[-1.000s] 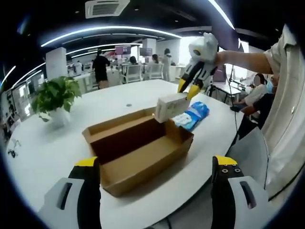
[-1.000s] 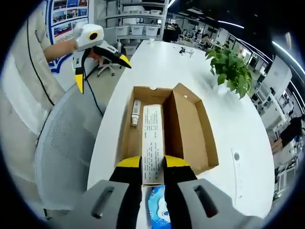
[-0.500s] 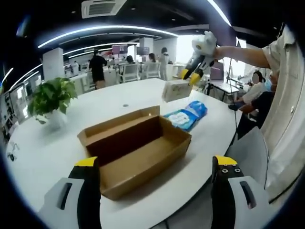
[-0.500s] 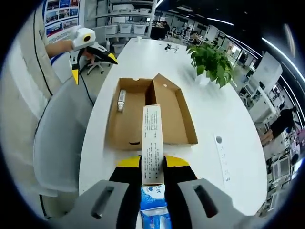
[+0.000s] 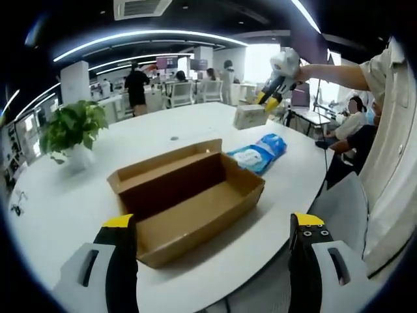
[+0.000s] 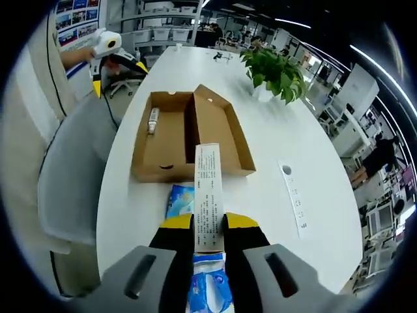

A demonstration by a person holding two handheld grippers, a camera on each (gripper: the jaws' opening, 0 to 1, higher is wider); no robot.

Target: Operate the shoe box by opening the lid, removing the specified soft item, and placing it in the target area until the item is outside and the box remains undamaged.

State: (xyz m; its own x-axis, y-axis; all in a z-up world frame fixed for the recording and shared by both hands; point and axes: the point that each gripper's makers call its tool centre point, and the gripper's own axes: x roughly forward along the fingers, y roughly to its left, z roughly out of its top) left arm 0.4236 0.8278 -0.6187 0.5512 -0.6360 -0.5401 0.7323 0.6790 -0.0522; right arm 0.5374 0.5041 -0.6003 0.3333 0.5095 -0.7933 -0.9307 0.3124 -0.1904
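Note:
The brown shoe box (image 5: 189, 195) lies open on the white table (image 5: 195, 127), its lid folded back beside it. My left gripper (image 5: 215, 261) hangs open near the table's front edge, nothing between its jaws. My right gripper (image 6: 208, 225) is shut on a long white carton (image 6: 208, 189), held in the air past the box's end; the same carton (image 5: 249, 116) and right gripper (image 5: 277, 81) appear at the upper right of the left gripper view. A blue soft pack (image 5: 260, 151) lies on the table just outside the box. Inside the box (image 6: 189, 137) rests a small tube (image 6: 152, 120).
A potted plant (image 5: 71, 127) stands at the table's far side. A grey mesh chair (image 6: 65, 176) sits against the table edge by the person's body. A flat socket strip (image 6: 293, 195) is set into the tabletop. People and desks fill the background.
The right gripper has carried the white carton up and away from the box, to beyond the blue pack. The left gripper stays open and about where it was.

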